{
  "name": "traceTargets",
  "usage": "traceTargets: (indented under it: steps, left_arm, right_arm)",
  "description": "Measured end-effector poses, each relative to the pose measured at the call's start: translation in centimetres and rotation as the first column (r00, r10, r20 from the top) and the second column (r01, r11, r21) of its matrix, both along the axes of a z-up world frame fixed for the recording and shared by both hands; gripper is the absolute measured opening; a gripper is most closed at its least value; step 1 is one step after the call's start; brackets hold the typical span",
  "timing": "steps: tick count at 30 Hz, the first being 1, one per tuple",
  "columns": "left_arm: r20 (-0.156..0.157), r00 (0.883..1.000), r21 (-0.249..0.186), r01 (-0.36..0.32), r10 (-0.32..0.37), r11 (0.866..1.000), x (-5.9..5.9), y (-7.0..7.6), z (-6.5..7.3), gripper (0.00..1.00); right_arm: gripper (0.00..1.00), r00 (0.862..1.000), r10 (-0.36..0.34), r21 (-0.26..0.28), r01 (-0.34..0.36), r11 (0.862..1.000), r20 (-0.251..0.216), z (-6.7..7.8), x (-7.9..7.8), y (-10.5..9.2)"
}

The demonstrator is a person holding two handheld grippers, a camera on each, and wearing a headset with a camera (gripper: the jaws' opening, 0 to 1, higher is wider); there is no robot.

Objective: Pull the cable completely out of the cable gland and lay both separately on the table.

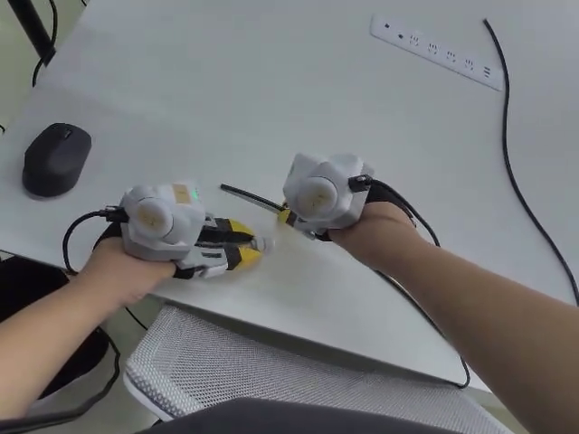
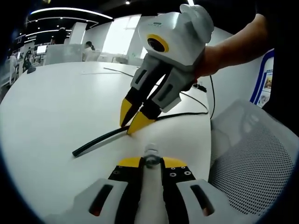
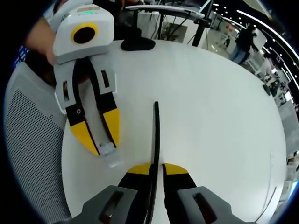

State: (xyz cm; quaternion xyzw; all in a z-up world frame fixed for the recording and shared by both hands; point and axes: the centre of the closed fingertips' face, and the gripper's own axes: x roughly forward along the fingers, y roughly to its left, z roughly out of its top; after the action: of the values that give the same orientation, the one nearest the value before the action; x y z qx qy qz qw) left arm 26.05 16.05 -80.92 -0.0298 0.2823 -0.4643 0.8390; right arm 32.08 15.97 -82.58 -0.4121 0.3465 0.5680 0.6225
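Up close, the left gripper (image 2: 150, 162) has its jaws shut tight on the small white cable gland (image 2: 150, 153), low by the near edge of the white table (image 1: 271, 90). Just beside it, the right gripper (image 3: 157, 167) pinches the thin black cable (image 3: 155, 135) in its closed jaws, and the cable's loose end sticks out apart from the gland. Farther back sit a black mouse (image 1: 56, 158) on the left and a white power strip (image 1: 436, 51) far off.
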Motion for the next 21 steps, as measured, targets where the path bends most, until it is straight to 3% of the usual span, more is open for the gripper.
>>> traceTargets:
  steps: [8, 12, 21]
  left_arm:
    - [-0.002, 1.000, 0.001, -0.006, 0.006, 1.000, -0.1, 0.1, 0.1, 0.22]
    - [-0.007, 1.000, 0.009, -0.009, 0.009, 1.000, -0.2, 0.3, 0.2, 0.24]
    - [-0.010, 0.999, 0.021, -0.038, 0.038, 0.999, -0.2, 0.9, 1.2, 0.32]
  right_arm:
    - [0.08, 1.000, -0.017, -0.005, 0.017, 1.000, 0.017, 0.1, 0.3, 0.0]
    - [0.16, 0.999, -0.028, 0.005, 0.028, 1.000, 0.035, 0.2, 0.8, 0.1]
    - [0.24, 0.996, -0.068, 0.042, 0.066, 0.997, 0.058, 2.1, 1.3, -1.0]
